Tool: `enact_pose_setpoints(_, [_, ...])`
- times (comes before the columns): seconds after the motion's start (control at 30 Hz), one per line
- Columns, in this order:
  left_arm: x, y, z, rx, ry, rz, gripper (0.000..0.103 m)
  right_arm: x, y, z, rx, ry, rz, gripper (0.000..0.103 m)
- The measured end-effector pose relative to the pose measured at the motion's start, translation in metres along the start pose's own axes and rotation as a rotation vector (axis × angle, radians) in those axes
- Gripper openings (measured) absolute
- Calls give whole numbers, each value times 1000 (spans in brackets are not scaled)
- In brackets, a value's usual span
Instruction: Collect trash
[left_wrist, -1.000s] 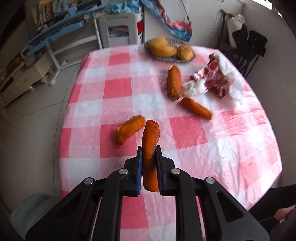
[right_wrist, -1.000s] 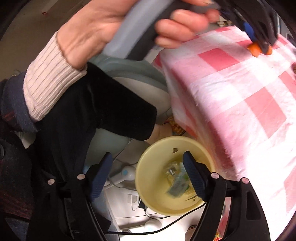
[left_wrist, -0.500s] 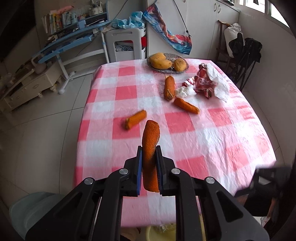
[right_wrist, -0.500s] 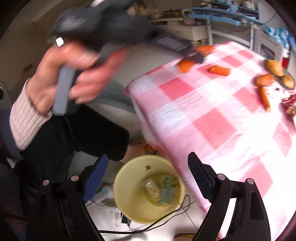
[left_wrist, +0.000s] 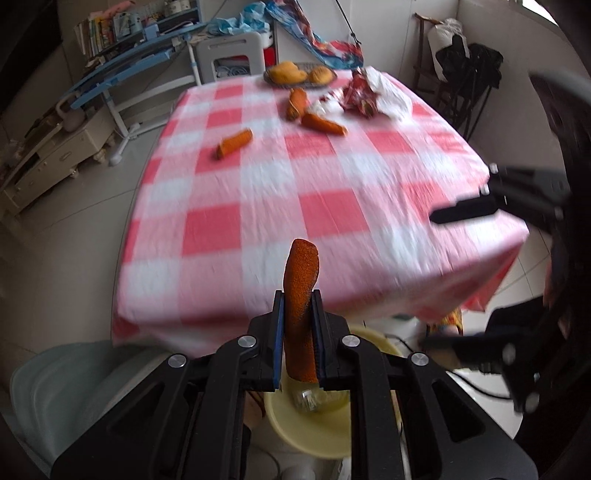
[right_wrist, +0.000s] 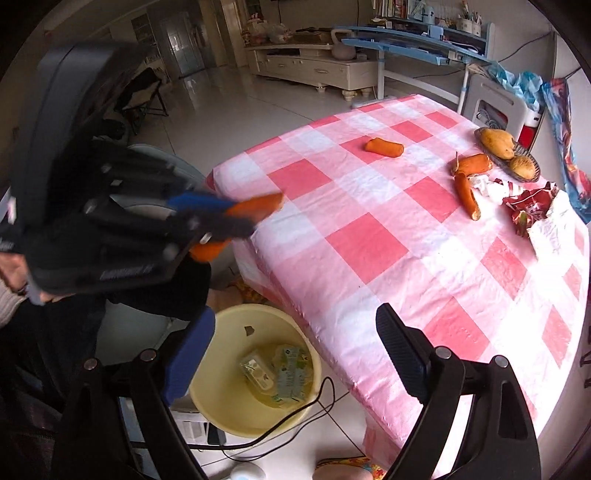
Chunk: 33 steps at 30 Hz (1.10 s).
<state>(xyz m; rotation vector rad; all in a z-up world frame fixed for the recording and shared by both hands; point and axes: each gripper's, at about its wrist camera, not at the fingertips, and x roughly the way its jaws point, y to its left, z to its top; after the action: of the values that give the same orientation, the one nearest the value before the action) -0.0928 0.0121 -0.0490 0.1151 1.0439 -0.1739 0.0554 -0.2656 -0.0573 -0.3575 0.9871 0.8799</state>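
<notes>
The left gripper (left_wrist: 298, 332) pinches an orange peel strip (left_wrist: 301, 291) upright between its blue pads, above the yellow bin (right_wrist: 236, 402) on the floor below the table edge. The right gripper (right_wrist: 291, 354) has just been opening; its jaws stand wide with nothing between them, the bin under its left finger. Beyond on the checked tablecloth (right_wrist: 369, 243) lie three more orange peels (right_wrist: 384, 147), then a crumpled red wrapper (right_wrist: 528, 210) and a fruit dish (right_wrist: 517, 155).
</notes>
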Motion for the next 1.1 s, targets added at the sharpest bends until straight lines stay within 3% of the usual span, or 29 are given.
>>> enact_pose_setpoints(0.3, [-5, -21, -42, 21, 66, -13, 14, -2, 14, -14, -32, 24, -28, 86])
enact_pose_setpoints(0.63, [-20, -27, -57, 23, 57, 18, 41, -10, 22, -26, -17, 9, -31, 88])
enact_pose_setpoints(0.87, [-30, -27, -55, 14, 19, 66, 57, -8, 31, -30, -53, 19, -39, 89])
enact_pose_setpoints(1.0, [-35, -16, -38, -25, -24, 105, 69, -5, 29, -25, -91, 11, -18, 89])
enact_pose_setpoints(1.1, [-37, -3, -14, -70, -58, 128, 73, -7, 23, -11, -133, -27, -33, 89])
